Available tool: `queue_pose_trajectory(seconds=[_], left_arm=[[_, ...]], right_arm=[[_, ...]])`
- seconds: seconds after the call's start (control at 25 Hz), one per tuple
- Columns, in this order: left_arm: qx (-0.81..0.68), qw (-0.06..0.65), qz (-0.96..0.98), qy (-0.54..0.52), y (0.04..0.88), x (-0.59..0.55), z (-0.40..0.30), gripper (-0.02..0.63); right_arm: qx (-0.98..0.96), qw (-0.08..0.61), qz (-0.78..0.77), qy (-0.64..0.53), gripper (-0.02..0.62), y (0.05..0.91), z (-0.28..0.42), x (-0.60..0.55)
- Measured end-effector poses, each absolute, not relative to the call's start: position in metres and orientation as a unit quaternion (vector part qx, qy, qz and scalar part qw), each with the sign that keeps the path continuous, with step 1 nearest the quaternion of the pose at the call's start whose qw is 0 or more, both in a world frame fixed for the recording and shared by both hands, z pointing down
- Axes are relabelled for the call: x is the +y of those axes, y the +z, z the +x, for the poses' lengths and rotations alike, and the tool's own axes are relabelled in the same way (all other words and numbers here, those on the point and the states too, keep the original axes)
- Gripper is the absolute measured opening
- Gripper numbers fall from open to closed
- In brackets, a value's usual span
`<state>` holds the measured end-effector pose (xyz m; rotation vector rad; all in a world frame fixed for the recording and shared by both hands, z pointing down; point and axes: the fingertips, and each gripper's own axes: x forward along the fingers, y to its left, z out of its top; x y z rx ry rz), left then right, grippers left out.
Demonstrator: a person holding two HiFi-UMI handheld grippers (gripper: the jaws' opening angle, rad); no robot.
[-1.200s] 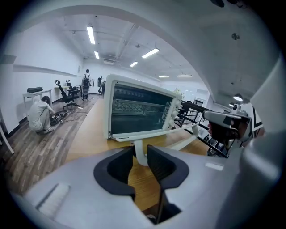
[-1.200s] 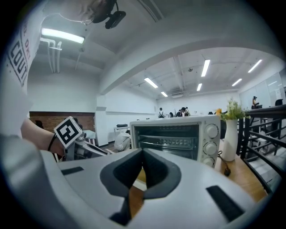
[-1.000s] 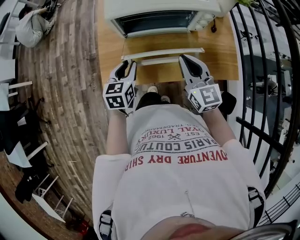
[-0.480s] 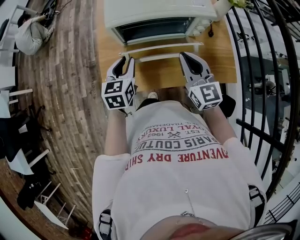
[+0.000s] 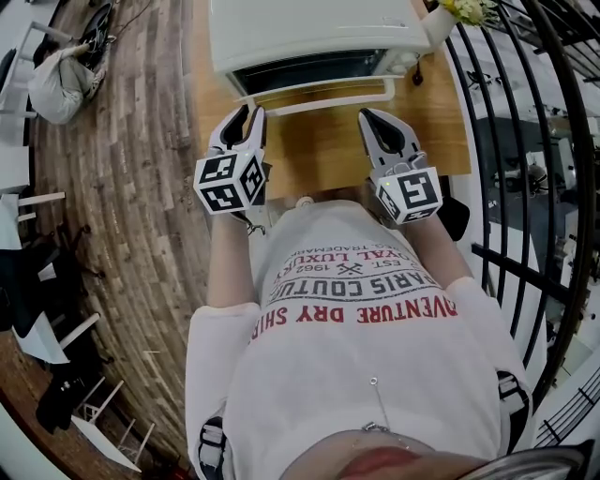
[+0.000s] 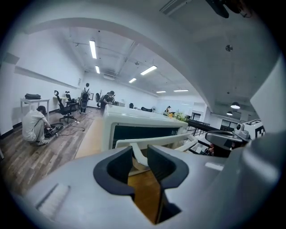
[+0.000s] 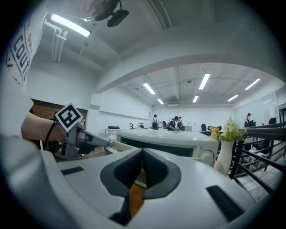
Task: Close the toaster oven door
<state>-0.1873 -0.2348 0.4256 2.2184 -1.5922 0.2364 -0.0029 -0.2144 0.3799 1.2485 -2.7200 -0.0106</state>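
Observation:
The white toaster oven (image 5: 309,28) stands at the far edge of the wooden table (image 5: 328,155). Its glass door (image 5: 309,64) is swung part way up, with the white handle bar (image 5: 323,97) along its front edge. My left gripper (image 5: 246,114) is open, its tips right at the handle's left end. In the left gripper view the handle (image 6: 156,139) runs just beyond the left gripper (image 6: 140,154), and the handle's bracket shows through the gap. My right gripper (image 5: 368,117) is shut and empty, slightly short of the handle's right end; its right gripper view faces the oven (image 7: 178,142).
A white vase with flowers (image 5: 441,19) stands at the oven's right side. A black metal railing (image 5: 525,141) runs along the right. Wood-plank floor lies to the left, where a person (image 5: 61,70) crouches. White chairs (image 5: 56,328) stand at the far left.
The oven door has swung up from lying flat to part-way shut. My left gripper moved forward with the handle. The right gripper barely moved.

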Motion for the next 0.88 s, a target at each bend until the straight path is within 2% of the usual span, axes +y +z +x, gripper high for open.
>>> queue_pose_trajectory(seconds=[0.36,0.88], left_arm=[[-0.58,0.172,0.792,0.078,0.411,-0.265,-0.194,0.097],[-0.574,0.183,0.795,0.075,0.405,-0.292,-0.199,0.1]], right_arm=[[-0.901,0.073,0.428,-0.007,-0.014,0.376,-0.003,-0.227],[-0.899,0.083,0.429,-0.014,-0.014,0.375,-0.003,-0.233]])
